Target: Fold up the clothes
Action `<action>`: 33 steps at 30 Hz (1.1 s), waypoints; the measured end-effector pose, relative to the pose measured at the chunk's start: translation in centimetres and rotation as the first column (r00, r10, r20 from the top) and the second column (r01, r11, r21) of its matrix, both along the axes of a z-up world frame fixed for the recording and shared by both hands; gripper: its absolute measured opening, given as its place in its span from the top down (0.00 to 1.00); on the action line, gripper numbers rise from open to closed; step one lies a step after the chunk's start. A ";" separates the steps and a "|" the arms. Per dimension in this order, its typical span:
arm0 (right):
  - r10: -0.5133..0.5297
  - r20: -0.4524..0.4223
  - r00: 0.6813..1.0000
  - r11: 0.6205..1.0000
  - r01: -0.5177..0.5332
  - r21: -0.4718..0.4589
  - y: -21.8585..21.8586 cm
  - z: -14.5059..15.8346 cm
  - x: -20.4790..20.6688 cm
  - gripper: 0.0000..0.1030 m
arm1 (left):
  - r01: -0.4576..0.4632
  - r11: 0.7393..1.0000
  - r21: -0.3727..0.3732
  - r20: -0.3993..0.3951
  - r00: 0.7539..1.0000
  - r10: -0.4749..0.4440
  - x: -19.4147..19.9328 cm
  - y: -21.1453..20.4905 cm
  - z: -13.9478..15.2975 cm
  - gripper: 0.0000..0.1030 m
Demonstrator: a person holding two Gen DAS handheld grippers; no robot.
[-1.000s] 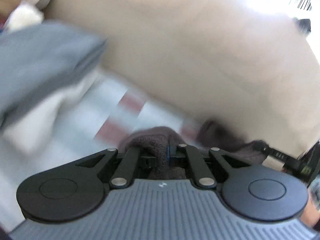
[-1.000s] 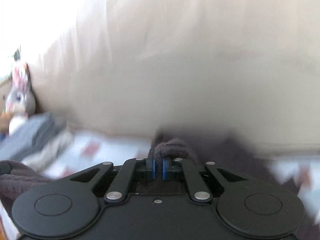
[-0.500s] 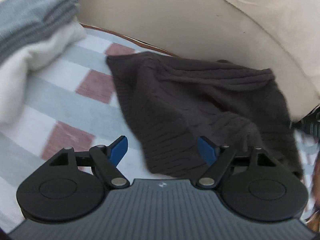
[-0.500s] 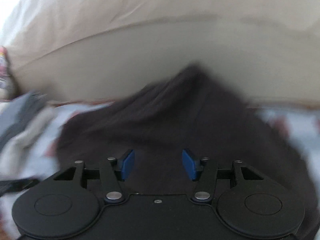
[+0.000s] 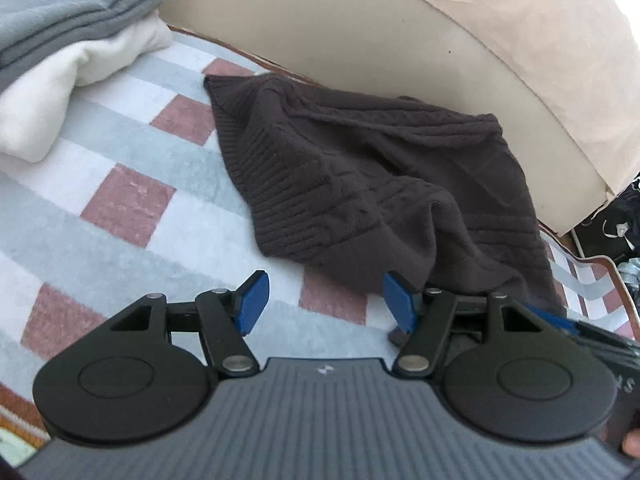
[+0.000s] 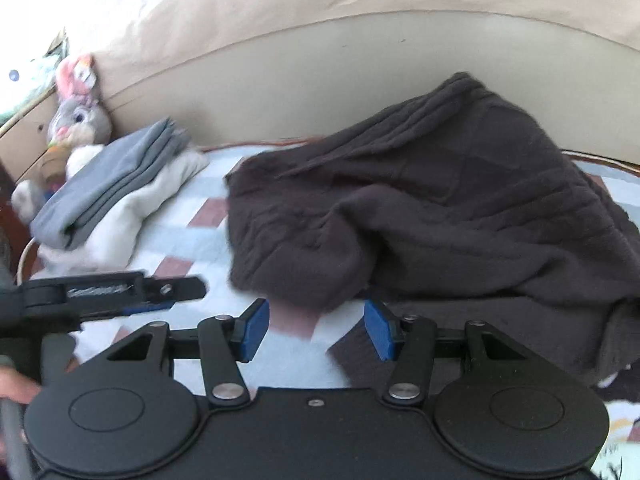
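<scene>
Checked bedspread | sweater edge hidden | left tongs closing, empty | right tongs apart

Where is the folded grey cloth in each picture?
Left wrist view: the grey cloth is in the top left corner, stacked on a white cloth.
Right wrist view: the grey cloth is at the middle left, on the same white cloth, next to a toy bunny.
Shared landmark: the dark sweater, lying to the right of the stack in both views.
</scene>
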State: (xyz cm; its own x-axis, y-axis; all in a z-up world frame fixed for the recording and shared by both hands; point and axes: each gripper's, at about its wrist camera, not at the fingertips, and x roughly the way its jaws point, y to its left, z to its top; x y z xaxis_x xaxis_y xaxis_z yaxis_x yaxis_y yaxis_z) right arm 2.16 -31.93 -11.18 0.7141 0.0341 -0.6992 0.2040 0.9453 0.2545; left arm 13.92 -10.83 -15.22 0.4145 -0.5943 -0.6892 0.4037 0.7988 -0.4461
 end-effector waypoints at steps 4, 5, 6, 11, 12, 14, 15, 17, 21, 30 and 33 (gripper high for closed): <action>0.048 0.007 0.999 0.998 -0.048 0.043 1.2 2.6 -0.8 0.44 | -0.017 0.998 0.053 0.050 0.999 0.014 -0.9 0.5 0.1 0.39; 0.062 0.019 0.998 0.998 -0.062 0.018 1.4 3.5 -0.9 0.44 | -0.019 0.998 0.067 0.063 0.998 0.015 -1.1 0.7 0.0 0.39; 0.077 0.031 0.997 0.997 -0.076 -0.009 1.6 4.3 -0.9 0.44 | -0.024 0.997 0.079 0.068 0.998 0.018 -1.1 0.8 -0.1 0.39; 0.133 0.082 0.988 0.980 -0.119 -0.158 0.0 8.7 -1.7 0.41 | -0.054 0.997 0.049 0.045 0.998 0.052 -0.9 2.1 -0.3 0.39; 0.138 0.090 0.986 0.974 -0.119 -0.192 -0.7 9.4 -2.0 0.40 | -0.057 0.998 0.038 0.042 0.998 0.055 -0.8 2.2 -0.3 0.39; 0.138 0.114 0.984 0.958 -0.103 -0.269 -2.3 10.8 -2.8 0.37 | -0.056 0.998 0.027 0.047 0.997 0.054 -0.7 2.2 -0.1 0.39; 0.114 0.121 0.986 0.954 -0.075 -0.291 -3.1 11.3 -3.2 0.36 | -0.053 0.998 0.029 0.056 0.997 0.052 -0.7 2.1 0.1 0.39; 0.043 0.119 0.992 0.955 -0.006 -0.296 -4.5 11.6 -4.2 0.35 | -0.043 0.998 0.047 0.071 0.997 0.039 -0.9 1.7 0.2 0.39; 0.063 -0.015 0.998 0.974 -0.065 -0.215 -6.0 9.9 -7.2 0.35 | 0.010 0.998 0.067 0.071 0.997 -0.015 -1.7 1.2 0.5 0.39; 0.141 -0.174 0.975 0.987 -0.153 -0.056 -9.7 5.7 -14.0 0.35 | 0.147 0.985 0.096 0.105 0.982 -0.157 -4.2 -0.5 0.8 0.37; 0.070 -0.191 0.979 0.996 -0.058 0.066 -12.3 2.4 -13.9 0.35 | 0.203 0.969 0.145 0.144 0.964 -0.223 -5.2 -2.5 0.9 0.37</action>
State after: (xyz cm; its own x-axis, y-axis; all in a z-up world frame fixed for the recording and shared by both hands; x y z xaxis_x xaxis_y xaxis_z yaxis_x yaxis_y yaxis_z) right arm -11.69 -44.24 -8.81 0.5607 0.1211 -0.8191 0.1945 0.9423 0.2725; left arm 8.74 -13.34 -14.28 0.3976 -0.5920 -0.7011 0.6276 0.7328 -0.2628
